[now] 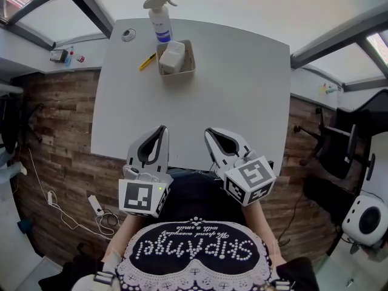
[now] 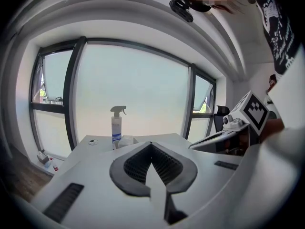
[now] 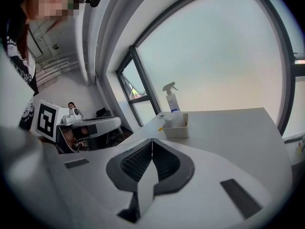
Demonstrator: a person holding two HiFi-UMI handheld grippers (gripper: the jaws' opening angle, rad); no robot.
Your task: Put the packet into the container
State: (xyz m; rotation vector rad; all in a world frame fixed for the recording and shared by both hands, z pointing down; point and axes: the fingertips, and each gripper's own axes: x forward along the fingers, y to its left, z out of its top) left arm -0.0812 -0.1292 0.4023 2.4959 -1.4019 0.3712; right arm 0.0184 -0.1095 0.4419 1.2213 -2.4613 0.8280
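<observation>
A white packet (image 1: 171,57) lies inside a beige square container (image 1: 190,54) at the far side of the white table (image 1: 242,96). My left gripper (image 1: 162,130) and right gripper (image 1: 209,132) hover side by side at the table's near edge, well short of the container. Both are shut, with nothing between their jaws. In the left gripper view the jaws meet at the tip of the left gripper (image 2: 151,143), and the container (image 2: 127,141) shows far ahead. In the right gripper view the right gripper (image 3: 152,140) is likewise closed, with the container (image 3: 177,129) and packet (image 3: 172,119) beyond.
A spray bottle (image 1: 160,18) stands just behind the container. A yellow pen-like tool (image 1: 147,61) lies to the container's left, and a small round object (image 1: 127,34) sits near the far left corner. Office chairs (image 1: 339,144) stand right of the table.
</observation>
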